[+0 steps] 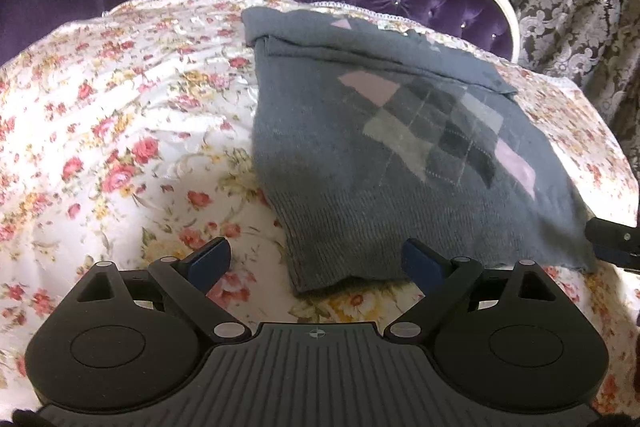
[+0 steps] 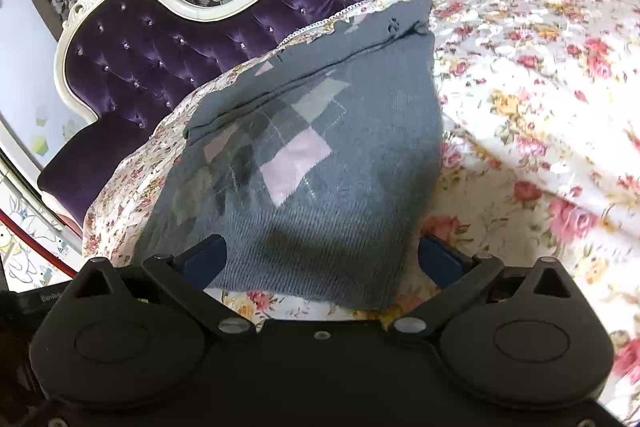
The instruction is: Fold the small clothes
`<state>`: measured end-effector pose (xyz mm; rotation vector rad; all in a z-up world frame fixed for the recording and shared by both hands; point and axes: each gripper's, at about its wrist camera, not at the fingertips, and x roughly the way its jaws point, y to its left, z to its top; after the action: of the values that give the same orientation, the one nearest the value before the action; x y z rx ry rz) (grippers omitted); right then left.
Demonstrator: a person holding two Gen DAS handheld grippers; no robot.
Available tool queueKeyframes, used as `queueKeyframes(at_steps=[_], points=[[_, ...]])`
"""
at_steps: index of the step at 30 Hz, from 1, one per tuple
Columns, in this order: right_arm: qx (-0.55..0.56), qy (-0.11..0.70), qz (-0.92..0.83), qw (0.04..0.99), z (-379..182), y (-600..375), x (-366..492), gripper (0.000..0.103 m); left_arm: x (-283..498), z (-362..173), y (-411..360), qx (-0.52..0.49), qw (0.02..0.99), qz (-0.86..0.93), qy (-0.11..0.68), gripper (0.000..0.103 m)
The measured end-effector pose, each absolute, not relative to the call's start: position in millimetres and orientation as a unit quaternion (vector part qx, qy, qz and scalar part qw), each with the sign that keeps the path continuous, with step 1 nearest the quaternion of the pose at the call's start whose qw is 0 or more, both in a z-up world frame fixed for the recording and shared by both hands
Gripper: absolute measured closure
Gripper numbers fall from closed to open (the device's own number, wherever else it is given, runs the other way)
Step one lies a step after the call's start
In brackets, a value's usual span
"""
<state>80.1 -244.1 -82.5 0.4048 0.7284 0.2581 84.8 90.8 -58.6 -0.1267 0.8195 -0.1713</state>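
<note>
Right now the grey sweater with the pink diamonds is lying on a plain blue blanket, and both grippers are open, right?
Not quite. The grey sweater lies on a white bedspread printed with red and yellow flowers, not a plain blue blanket; the left wrist view shows it clearly. The rest holds: the left gripper and right gripper are both open.

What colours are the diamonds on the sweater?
Pink, light grey and dark grey diamonds on the grey sweater, clearest in the left wrist view.
</note>
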Motion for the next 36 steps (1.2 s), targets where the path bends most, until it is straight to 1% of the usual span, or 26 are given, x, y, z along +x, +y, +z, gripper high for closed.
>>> queueKeyframes(at_steps=[8,18,21,24,36], points=[[0.186,0.345,0.130,0.911,-85,-237,86,0.000,92,-63,86,-0.060,0.912,-0.080,0.397,0.010],[0.169,0.333,0.146,0.916,-88,-233,87,0.000,87,-52,85,-0.084,0.914,-0.113,0.380,0.010],[0.170,0.330,0.147,0.917,-89,-233,86,0.000,91,-54,78,-0.076,0.911,-0.121,0.387,0.010],[0.171,0.328,0.151,0.917,-88,-234,86,0.000,96,-60,77,-0.093,0.904,-0.126,0.399,0.010],[0.228,0.299,0.192,0.907,-94,-246,89,0.000,115,-61,81,-0.138,0.892,-0.179,0.390,0.011]])
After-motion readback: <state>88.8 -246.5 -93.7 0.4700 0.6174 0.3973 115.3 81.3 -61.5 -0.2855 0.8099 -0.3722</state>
